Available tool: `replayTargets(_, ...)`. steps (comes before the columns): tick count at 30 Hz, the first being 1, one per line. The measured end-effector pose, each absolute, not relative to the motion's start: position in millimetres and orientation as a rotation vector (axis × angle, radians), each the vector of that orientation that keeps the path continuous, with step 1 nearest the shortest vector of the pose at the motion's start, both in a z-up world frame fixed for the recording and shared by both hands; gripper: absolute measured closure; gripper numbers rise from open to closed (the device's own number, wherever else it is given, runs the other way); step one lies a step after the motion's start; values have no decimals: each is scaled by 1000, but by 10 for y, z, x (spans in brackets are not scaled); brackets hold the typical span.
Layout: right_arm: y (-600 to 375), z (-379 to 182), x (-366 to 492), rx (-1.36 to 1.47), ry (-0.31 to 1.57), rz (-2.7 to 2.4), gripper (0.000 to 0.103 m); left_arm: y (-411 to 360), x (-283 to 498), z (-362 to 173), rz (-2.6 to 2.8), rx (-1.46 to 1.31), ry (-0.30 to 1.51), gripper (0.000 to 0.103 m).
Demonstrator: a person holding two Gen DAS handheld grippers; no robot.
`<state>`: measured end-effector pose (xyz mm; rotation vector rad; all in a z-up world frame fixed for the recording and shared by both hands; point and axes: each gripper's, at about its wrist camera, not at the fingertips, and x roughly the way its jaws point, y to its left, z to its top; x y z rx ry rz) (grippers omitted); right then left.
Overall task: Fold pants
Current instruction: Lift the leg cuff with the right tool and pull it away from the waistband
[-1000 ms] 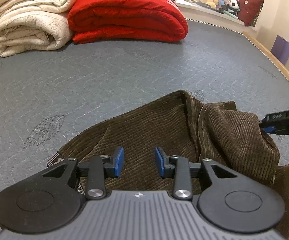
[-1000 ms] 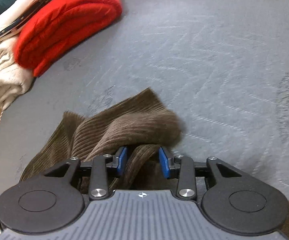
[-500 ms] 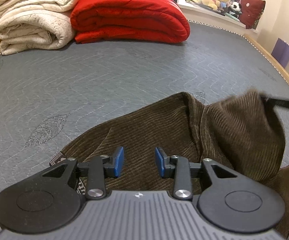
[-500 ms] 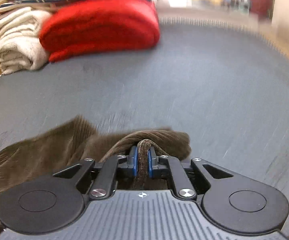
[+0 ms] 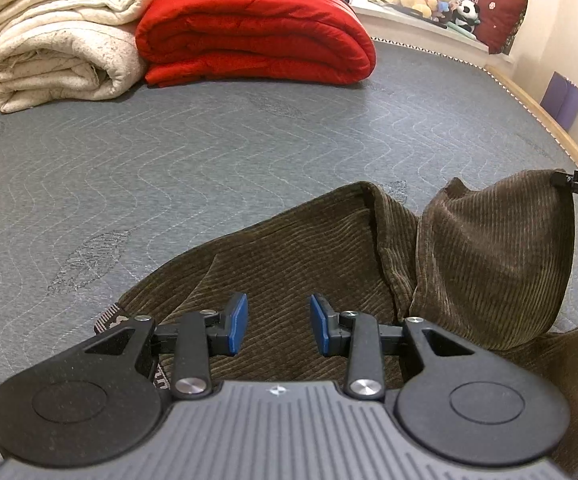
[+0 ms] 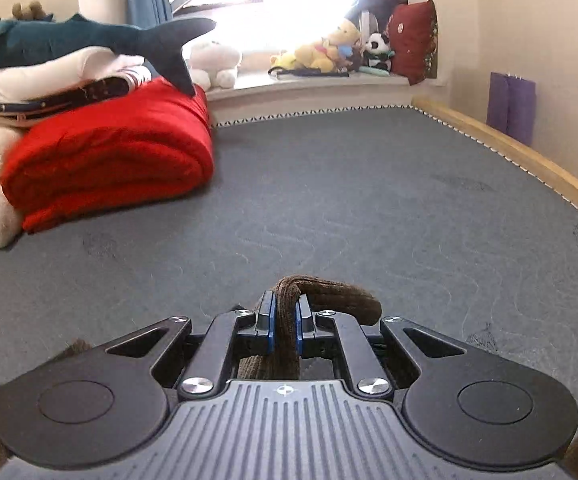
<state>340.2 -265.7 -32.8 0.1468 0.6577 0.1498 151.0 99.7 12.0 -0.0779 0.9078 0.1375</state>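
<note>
On the near part of the grey quilted mattress (image 5: 249, 152) lie the brown corduroy pants (image 5: 309, 248), crumpled, with their right-hand portion pulled up off the surface into a hanging flap. Folded red quilt (image 5: 257, 32) and cream blanket (image 5: 57, 40) sit stacked at the far edge, well apart from the pants. Right gripper (image 6: 285, 326): jaws nearly closed, pinching a thick bunched fold of corduroy between the blue pads. Left gripper (image 5: 277, 324): jaws partly apart over the pants near the waistband, nothing between them, no grip.

Risks: the right grip is on a rolled wad, so layers may slip out or only one layer comes along. With the left end unpinned, the lift will likely drag the whole garment and leave a skewed, wrinkled fold.
</note>
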Motion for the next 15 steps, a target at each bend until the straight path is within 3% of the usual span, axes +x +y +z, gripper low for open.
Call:
replayTargets(5, -2517, -252, 3364, 123, 638, 284, 94, 948, 1541, 67, 127, -61, 918, 65)
replayTargets(9, -2734, -101, 3429, 280, 595, 368, 94, 873, 1558, 40, 120, -45, 922, 65)
replayTargets(15, -3947, -69, 3531, 669, 396, 70, 94, 741, 1541, -34, 90, -9, 938, 65)
